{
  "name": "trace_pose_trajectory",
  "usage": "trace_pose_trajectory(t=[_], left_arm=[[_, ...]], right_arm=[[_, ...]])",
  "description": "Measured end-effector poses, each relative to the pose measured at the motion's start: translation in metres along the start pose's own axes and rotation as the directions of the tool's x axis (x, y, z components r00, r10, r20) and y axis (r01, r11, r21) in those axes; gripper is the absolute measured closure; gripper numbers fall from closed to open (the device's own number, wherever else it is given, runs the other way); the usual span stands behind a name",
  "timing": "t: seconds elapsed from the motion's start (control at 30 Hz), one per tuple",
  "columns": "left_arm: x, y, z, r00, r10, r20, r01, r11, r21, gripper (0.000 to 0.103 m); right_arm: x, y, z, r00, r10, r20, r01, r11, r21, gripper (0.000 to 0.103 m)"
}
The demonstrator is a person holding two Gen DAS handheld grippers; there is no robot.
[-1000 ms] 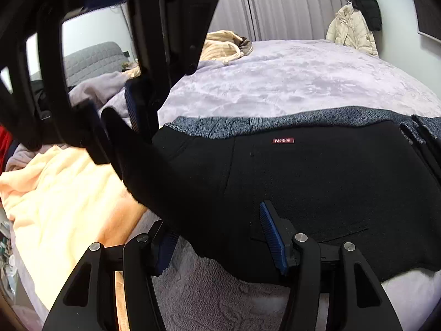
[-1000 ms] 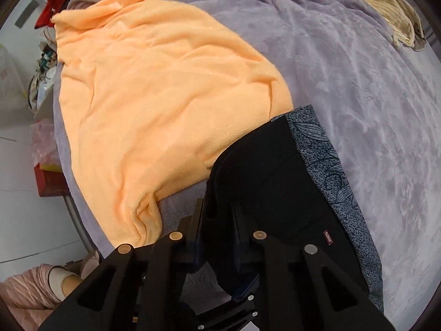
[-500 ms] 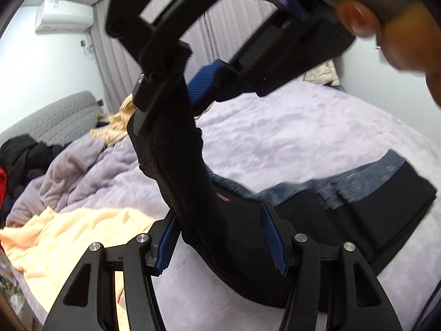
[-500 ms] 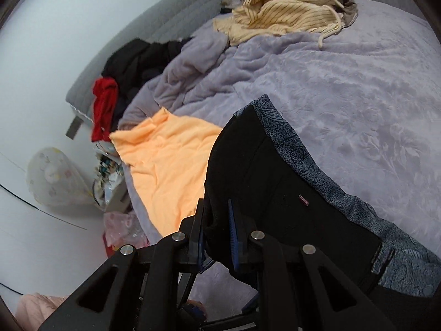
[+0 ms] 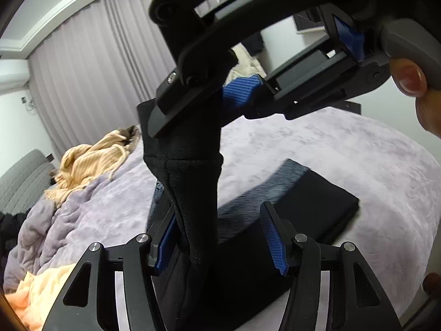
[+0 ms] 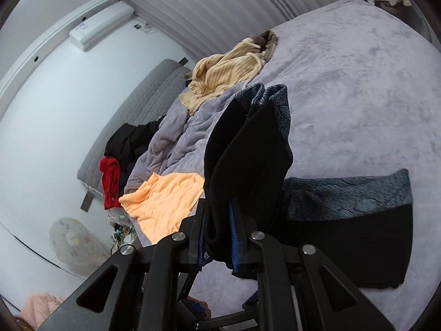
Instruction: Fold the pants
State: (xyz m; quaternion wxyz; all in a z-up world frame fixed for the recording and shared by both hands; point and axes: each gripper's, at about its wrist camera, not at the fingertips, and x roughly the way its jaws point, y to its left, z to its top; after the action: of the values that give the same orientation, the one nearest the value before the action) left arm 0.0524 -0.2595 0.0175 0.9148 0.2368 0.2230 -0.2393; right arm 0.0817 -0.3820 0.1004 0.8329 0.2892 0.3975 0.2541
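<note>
My right gripper [image 6: 217, 244] is clamped narrow on a bunched edge of the black pants [image 6: 248, 154], lifting that end above the bed [image 6: 358, 82]. My left gripper [image 5: 220, 241] stands about half open: the hanging fabric drapes between its pads and brushes the left one, but whether it is truly pinched I cannot tell. The rest of the pants lies flat on the bed, its grey patterned waistband [image 6: 347, 193] facing up and its far end already squared. The cloth looks soft, limp and fairly thick; it sags under its own weight and would, I judge, slide from a loose pinch. The better hold seems to be at the seamed edge or waistband, where layers stack. An orange cloth [image 6: 165, 198] and a striped sweater [image 6: 228, 69] lie well apart from the pants.
</note>
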Motion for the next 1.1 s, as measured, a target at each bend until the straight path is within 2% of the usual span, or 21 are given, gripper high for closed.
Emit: trace_pose_trajectory(t=[0.27, 0.47, 0.53, 0.57, 0.67, 0.83, 0.87, 0.97, 1.03, 1.1], left_arm=[[0.033, -0.07, -0.005, 0.995, -0.044, -0.089, 0.055, 0.991, 0.12, 0.045], [0.049, -0.097, -0.023, 0.984, -0.077, -0.162, 0.109, 0.973, 0.203, 0.044], [0.044, -0.097, -0.03, 0.972, -0.137, -0.193, 0.177, 0.962, 0.208, 0.033], [0.039, -0.093, -0.032, 0.969, -0.159, -0.191, 0.197, 0.959, 0.202, 0.032], [0.017, -0.08, -0.033, 0.976, -0.165, -0.146, 0.192, 0.96, 0.202, 0.032], [-0.003, -0.025, -0.021, 0.98, -0.167, -0.108, 0.175, 0.982, 0.073, 0.032], [-0.002, -0.012, -0.02, 0.981, -0.156, -0.115, 0.161, 0.986, 0.039, 0.032], [0.011, 0.028, -0.023, 0.979, -0.122, -0.162, 0.113, 0.991, -0.068, 0.017], [0.018, 0.052, -0.03, 0.973, -0.102, -0.205, 0.076, 0.988, -0.133, 0.017], [0.026, 0.076, -0.04, 0.964, -0.099, -0.245, 0.049, 0.978, -0.202, 0.017]], right_arm=[[-0.028, -0.107, -0.041, 0.997, -0.028, 0.073, 0.014, 0.982, 0.187, 0.087], [-0.018, -0.173, -0.077, 0.992, -0.113, 0.049, 0.094, 0.951, 0.294, 0.087], [-0.014, -0.187, -0.093, 0.991, -0.135, 0.024, 0.121, 0.941, 0.317, 0.085], [-0.015, -0.193, -0.099, 0.992, -0.122, 0.035, 0.104, 0.94, 0.325, 0.085], [-0.023, -0.198, -0.104, 0.992, -0.102, 0.075, 0.071, 0.937, 0.343, 0.085], [-0.026, -0.183, -0.104, 0.983, -0.169, 0.069, 0.143, 0.948, 0.285, 0.081], [-0.027, -0.179, -0.105, 0.979, -0.191, 0.068, 0.166, 0.948, 0.272, 0.08], [-0.027, -0.169, -0.105, 0.966, -0.25, 0.061, 0.228, 0.941, 0.25, 0.08], [-0.031, -0.164, -0.105, 0.955, -0.289, 0.062, 0.267, 0.934, 0.239, 0.079], [-0.036, -0.154, -0.105, 0.929, -0.365, 0.06, 0.345, 0.915, 0.209, 0.079]])
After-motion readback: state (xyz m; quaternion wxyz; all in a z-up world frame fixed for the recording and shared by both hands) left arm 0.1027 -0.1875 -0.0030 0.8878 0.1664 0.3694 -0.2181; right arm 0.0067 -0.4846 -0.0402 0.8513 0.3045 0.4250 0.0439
